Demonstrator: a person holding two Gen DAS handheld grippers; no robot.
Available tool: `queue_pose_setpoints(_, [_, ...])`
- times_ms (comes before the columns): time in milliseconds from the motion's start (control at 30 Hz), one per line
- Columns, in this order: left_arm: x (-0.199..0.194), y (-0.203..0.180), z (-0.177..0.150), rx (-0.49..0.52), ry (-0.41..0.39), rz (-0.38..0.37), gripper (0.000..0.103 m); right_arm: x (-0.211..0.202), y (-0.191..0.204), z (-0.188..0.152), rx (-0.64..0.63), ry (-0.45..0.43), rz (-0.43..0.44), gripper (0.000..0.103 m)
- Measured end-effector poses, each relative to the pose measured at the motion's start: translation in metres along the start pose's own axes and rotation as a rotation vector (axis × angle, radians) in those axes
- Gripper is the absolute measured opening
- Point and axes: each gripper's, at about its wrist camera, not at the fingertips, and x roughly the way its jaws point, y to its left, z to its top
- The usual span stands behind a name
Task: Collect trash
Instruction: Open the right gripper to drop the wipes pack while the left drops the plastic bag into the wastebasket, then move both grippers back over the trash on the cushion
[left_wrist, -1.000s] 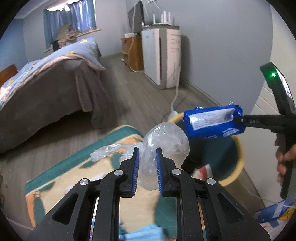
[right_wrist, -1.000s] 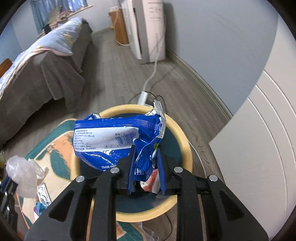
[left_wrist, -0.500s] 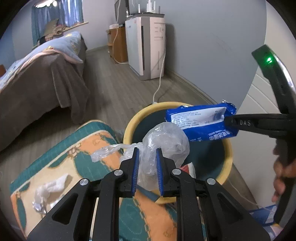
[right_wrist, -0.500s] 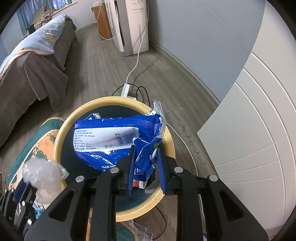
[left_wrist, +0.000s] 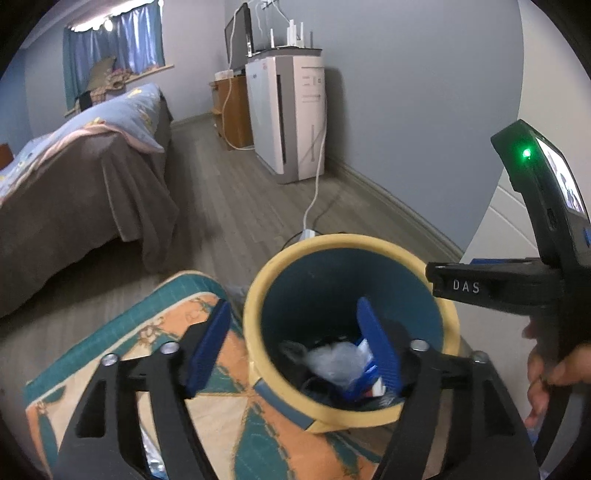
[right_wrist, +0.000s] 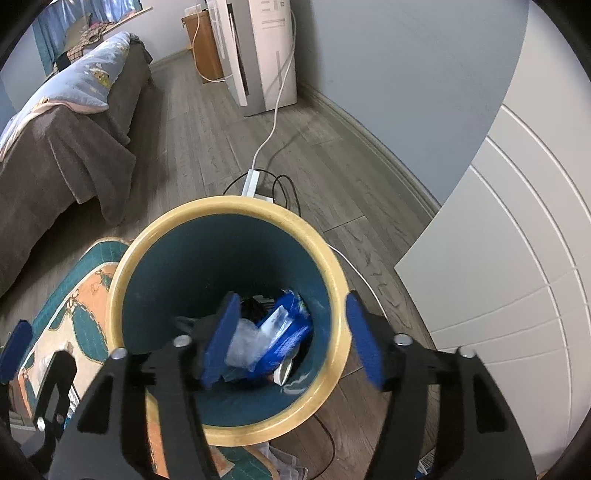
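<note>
At far left, the bed (left_wrist: 74, 177) and the patterned rug (left_wrist: 177, 317) border the work area; some litter shows at the rug's near edge in the right wrist view, too indistinct to identify.

The left gripper (left_wrist: 295, 343) hangs above the near-left rim of the trash bin (left_wrist: 258, 295), jaws spread wide and holding nothing. One blue pad sits over the rug, the other over the bin mouth — a release position that lets the load fall inside the wall.

The clear plastic bag (left_wrist: 332, 360) now lies at the bottom of the bin, touching the blue wipes packet (right_wrist: 291, 328). Half a second ago each item was clamped above the rim, the bag in the left jaws and the packet in the right; both have since been dropped.

The right gripper (right_wrist: 291, 336) is centred over the bin opening, jaws likewise fully apart and empty. Its vertical aim over the mouth explains the clean drop.

At right stand the grey wall and a white panelled door (right_wrist: 517, 258); a power strip (right_wrist: 251, 182) lies on the floor just beyond the bin.
</note>
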Motion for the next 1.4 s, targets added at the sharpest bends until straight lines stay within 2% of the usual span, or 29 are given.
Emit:
queue_pose_setpoints(100, [-0.009,0.01,-0.001,-0.015,-0.003,0.027,0.088,-0.004,0.007,0.001,-0.019,-0.013,0.022,0.084])
queue_pose_setpoints(267, [-0.031,0.039,-0.006,-0.069,-0.001,0.07,0.093,-0.012,0.02,0.0,-0.049,-0.03,0.054,0.093])
queue_pose_setpoints(433, [-0.063,0.078,-0.018,-0.085,-0.004,0.15,0.095,-0.02,0.038,-0.003,-0.08,-0.032,0.078,0.095])
queue_pose_setpoints(667, [-0.093,0.133,-0.041,-0.167,0.044,0.253,0.096,-0.036,0.077,-0.013,-0.149,-0.035,0.127,0.097])
queue_pose_setpoints(900, [-0.131,0.174,-0.075,-0.307,0.025,0.306,0.097,-0.055,0.12,-0.03,-0.259,-0.039,0.153,0.097])
queue_pose_setpoints(1000, [-0.136,0.186,-0.091,-0.347,0.053,0.324,0.097,-0.064,0.137,-0.037,-0.294,-0.038,0.174,0.097])
queue_pose_setpoints(1133, [-0.145,0.2,-0.105,-0.371,0.051,0.347,0.097,-0.073,0.159,-0.05,-0.363,-0.035,0.172,0.097])
queue_pose_setpoints(1400, [-0.152,0.222,-0.126,-0.404,0.075,0.367,0.097,-0.083,0.199,-0.083,-0.425,-0.016,0.208,0.097])
